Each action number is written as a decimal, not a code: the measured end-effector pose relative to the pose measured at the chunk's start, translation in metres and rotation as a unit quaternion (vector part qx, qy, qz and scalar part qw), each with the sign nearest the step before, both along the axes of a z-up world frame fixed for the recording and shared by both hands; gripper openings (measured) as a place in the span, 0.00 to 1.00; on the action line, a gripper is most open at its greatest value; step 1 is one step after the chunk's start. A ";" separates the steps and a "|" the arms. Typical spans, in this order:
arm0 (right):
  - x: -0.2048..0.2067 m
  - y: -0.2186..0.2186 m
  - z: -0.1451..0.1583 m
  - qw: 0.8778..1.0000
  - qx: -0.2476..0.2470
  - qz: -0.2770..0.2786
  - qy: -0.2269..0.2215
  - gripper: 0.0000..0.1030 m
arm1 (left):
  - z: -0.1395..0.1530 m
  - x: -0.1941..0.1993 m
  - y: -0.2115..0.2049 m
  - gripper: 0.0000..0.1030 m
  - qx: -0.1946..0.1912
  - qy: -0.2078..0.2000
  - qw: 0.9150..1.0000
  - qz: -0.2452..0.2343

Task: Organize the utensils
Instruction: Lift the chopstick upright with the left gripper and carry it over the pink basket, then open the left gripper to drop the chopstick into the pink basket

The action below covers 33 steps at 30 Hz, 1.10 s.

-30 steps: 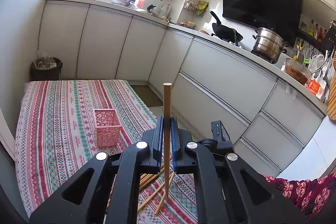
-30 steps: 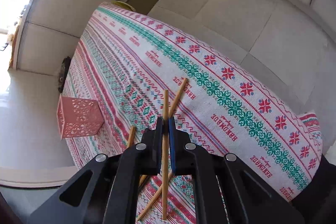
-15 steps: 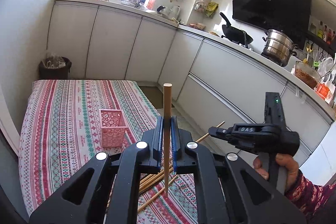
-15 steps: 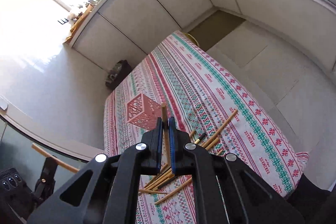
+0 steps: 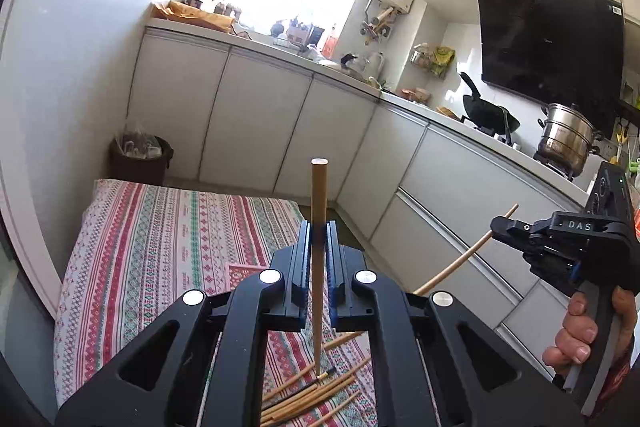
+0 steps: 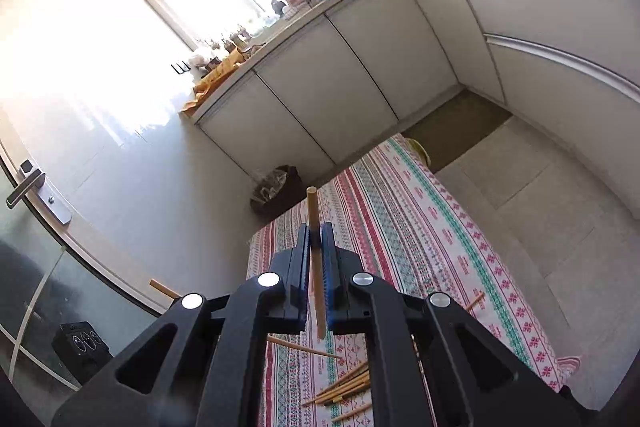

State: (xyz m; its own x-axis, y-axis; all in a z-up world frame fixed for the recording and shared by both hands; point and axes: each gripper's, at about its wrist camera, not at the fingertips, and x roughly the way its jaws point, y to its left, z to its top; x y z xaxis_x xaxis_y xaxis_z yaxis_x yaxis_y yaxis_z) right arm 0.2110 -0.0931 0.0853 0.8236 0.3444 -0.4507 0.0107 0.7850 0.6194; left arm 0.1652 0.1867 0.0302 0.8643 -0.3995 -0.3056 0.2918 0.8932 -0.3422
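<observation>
My left gripper (image 5: 319,227) is shut on a wooden chopstick (image 5: 318,211) that stands upright between its pads, well above the table. My right gripper (image 6: 316,231) is shut on another wooden chopstick (image 6: 313,211); in the left wrist view that gripper (image 5: 498,225) is at the right, held by a hand, its chopstick (image 5: 464,259) slanting down to the left. Several loose chopsticks (image 5: 308,399) lie in a pile on the striped tablecloth (image 5: 152,227) below me; they also show in the right wrist view (image 6: 344,383). The pink basket (image 5: 240,273) is mostly hidden behind my left fingers.
White kitchen cabinets (image 5: 256,123) run behind and to the right of the table. A dark bin (image 5: 140,159) stands at the table's far left corner. A pot (image 5: 568,139) and a wok (image 5: 488,115) sit on the counter. A glass door (image 6: 36,267) is at the left.
Both grippers have risen and tilted upward with their chopsticks. The table and the pink basket have dropped low in both views. The right gripper has moved up at the right.
</observation>
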 end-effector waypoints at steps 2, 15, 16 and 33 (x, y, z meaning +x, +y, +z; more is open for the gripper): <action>0.009 0.001 0.006 1.000 -0.002 -0.003 -0.009 0.06 | 0.004 0.007 0.004 0.06 0.002 -0.010 1.000 0.025; 0.092 0.007 -0.017 1.000 -0.005 0.003 0.002 0.06 | 0.011 0.077 0.001 0.06 0.029 -0.036 0.995 0.090; 0.098 0.009 -0.022 1.000 -0.004 0.002 0.005 0.06 | 0.008 0.083 0.000 0.06 0.031 -0.035 0.995 0.091; 0.150 0.067 -0.049 0.997 -0.067 0.029 -0.004 0.06 | 0.003 0.078 0.037 0.48 0.000 -0.035 0.990 0.138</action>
State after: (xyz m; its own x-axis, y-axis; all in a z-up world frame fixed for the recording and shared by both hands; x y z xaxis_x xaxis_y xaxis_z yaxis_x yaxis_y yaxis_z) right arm 0.3614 -0.0263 0.0362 0.8082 0.3284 -0.4888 -0.0411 0.8595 0.5094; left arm 0.2429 0.2237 0.0336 0.9595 -0.1449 -0.2414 0.0593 0.9421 -0.3300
